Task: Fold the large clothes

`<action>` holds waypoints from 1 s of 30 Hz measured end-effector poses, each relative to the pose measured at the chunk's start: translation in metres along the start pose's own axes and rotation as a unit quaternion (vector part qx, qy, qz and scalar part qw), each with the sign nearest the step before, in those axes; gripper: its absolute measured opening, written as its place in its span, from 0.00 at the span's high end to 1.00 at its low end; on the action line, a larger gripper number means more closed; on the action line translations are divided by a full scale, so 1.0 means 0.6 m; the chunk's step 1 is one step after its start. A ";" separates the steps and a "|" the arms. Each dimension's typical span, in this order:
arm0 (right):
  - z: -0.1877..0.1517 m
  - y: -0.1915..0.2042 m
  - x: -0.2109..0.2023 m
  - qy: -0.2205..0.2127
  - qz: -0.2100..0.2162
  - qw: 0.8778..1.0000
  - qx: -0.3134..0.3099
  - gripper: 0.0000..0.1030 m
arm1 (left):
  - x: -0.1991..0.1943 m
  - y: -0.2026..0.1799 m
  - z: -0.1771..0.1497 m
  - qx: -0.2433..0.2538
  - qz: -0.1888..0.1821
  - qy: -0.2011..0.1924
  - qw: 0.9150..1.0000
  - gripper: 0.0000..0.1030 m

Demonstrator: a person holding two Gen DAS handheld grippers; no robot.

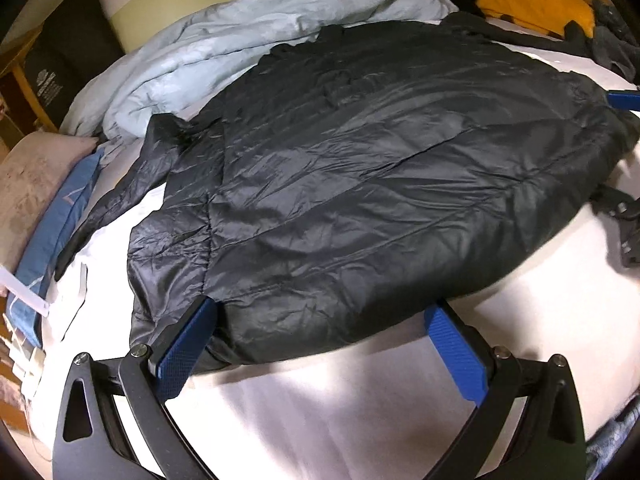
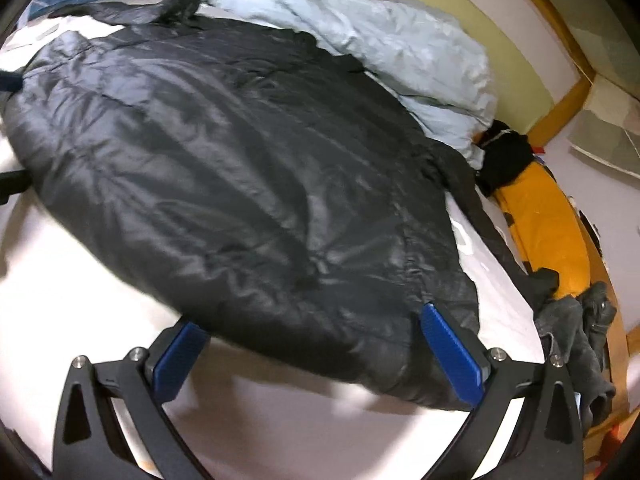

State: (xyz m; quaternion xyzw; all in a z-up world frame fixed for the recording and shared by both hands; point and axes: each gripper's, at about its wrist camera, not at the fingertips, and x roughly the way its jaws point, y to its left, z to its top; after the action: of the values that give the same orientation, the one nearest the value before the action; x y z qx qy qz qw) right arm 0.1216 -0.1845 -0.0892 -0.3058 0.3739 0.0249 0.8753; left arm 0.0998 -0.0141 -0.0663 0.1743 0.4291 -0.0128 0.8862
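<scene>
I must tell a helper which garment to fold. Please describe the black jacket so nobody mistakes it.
Look at the white bed sheet. In its middle lies the black puffer jacket, spread flat before a crumpled pale blue duvet. Only it is shiny, quilted and black.

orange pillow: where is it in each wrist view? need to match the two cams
Left wrist view: the orange pillow lies at the top right, beyond the far edge of the black jacket.
Right wrist view: the orange pillow runs down the right side, next to the wooden bed frame.
Shared landmark: the light blue duvet, bunched along the jacket's far side in both.
</scene>
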 end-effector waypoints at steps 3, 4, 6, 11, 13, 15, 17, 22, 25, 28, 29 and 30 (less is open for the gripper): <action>0.004 -0.015 0.008 0.008 -0.009 1.000 0.020 0.00 | 0.004 0.009 0.001 -0.005 0.024 -0.006 1.000 0.00; 0.003 -0.020 0.009 0.012 -0.018 0.999 0.024 0.00 | 0.005 0.015 0.001 -0.010 0.033 -0.006 0.999 0.00; 0.003 -0.030 0.009 0.012 -0.029 0.999 0.034 0.00 | 0.009 0.031 0.002 -0.025 0.048 -0.003 0.999 0.00; 0.003 -0.055 0.006 0.009 -0.040 0.997 0.066 0.00 | 0.017 0.076 0.003 -0.068 0.066 0.002 0.995 0.00; 0.005 -0.061 0.008 0.006 -0.042 0.997 0.072 0.00 | 0.015 0.087 0.003 -0.078 0.064 -0.004 0.995 0.03; 0.006 -0.063 0.006 0.002 -0.038 0.996 0.080 0.01 | 0.012 0.093 0.004 -0.083 0.047 -0.007 0.995 0.15; 0.008 -0.063 -0.001 -0.010 -0.032 0.996 0.083 0.17 | 0.012 0.096 0.005 -0.089 0.038 -0.008 0.995 0.45; 0.008 -0.068 -0.003 -0.006 -0.009 0.996 0.090 0.70 | -0.001 0.098 0.006 -0.103 0.031 -0.007 0.994 0.67; 0.006 -0.080 -0.007 -0.003 0.019 0.994 0.110 0.76 | -0.018 0.099 0.007 -0.101 0.028 -0.006 0.995 0.71; 0.000 -0.084 -0.019 0.002 0.026 0.992 0.120 0.79 | -0.032 0.100 0.000 -0.109 0.022 -0.001 0.994 0.73; -0.006 -0.082 -0.029 0.002 0.025 0.992 0.120 0.79 | -0.037 0.098 -0.006 -0.111 0.018 0.004 0.994 0.73; -0.011 -0.079 -0.038 0.001 0.024 0.993 0.119 0.79 | -0.043 0.095 -0.012 -0.112 0.016 0.006 0.994 0.74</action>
State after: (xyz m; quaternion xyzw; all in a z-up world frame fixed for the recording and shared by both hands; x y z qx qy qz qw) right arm 0.1138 -0.2221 -0.0528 -0.1900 0.3827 0.0010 0.9041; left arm 0.0876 0.0386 -0.0336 0.0808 0.4306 0.0507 0.8975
